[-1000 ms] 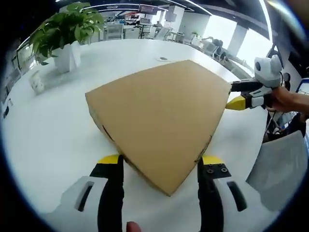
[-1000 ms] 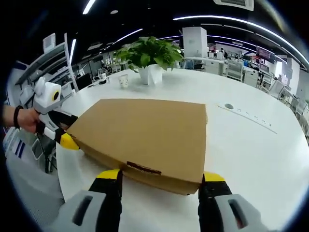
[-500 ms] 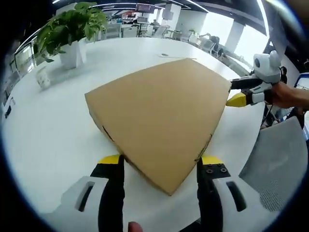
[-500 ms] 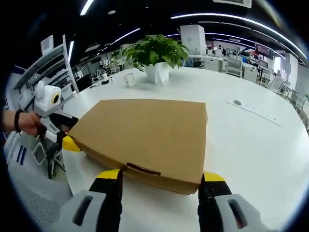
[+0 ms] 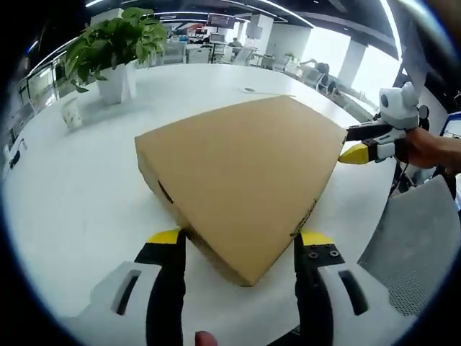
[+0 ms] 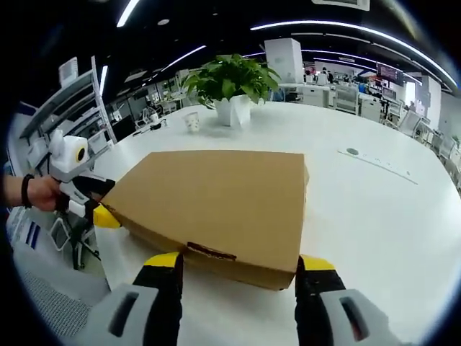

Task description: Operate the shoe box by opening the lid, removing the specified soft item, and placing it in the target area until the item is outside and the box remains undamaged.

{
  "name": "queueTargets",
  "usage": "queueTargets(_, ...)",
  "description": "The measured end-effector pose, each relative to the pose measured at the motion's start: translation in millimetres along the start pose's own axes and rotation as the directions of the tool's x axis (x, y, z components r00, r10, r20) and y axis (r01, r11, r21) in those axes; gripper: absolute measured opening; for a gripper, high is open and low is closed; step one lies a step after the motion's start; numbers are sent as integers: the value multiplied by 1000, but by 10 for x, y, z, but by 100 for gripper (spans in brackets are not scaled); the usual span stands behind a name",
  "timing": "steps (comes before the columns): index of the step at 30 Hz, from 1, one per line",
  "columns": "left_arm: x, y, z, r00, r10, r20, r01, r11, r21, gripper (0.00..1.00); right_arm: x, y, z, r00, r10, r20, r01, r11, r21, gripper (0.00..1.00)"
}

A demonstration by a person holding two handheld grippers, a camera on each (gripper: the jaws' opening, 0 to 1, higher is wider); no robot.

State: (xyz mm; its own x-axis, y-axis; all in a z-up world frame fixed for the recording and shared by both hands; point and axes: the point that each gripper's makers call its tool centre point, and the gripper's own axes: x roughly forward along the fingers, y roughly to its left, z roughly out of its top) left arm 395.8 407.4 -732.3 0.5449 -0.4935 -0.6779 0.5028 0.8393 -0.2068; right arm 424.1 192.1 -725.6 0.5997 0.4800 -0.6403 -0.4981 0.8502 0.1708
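A broad, glossy white bench [image 5: 65, 187] carries a flat brown cardboard shoe box [image 5: 245, 173], matte and sharp-cornered, lid closed, at centre. The left claw [image 5: 238, 241] stands apart, yellow-tipped jaws flanking the box's near corner at 6 o'clock. The right claw [image 6: 238, 263] likewise stands apart astride the box's front edge. At 11 o'clock, a leafy plant [image 5: 115, 40] in a white pot; beside it, a small cup [image 5: 70, 114].

Shoe box [image 5: 241, 176] on the table [image 5: 72, 194], a claw at each near corner, potted plant [image 6: 230, 83] behind.
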Motion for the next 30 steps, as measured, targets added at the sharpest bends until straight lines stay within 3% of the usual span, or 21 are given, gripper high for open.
queueTargets(16, 22, 39, -21, 999, 28, 45, -24, 995, -92, 54, -57, -39, 5, 999, 12, 34, -12, 1000, 5, 52)
queueTargets(30, -16, 39, -11, 998, 35, 47, -30, 994, -109, 52, -109, -17, 60, 999, 6, 46, -6, 1000, 13, 50)
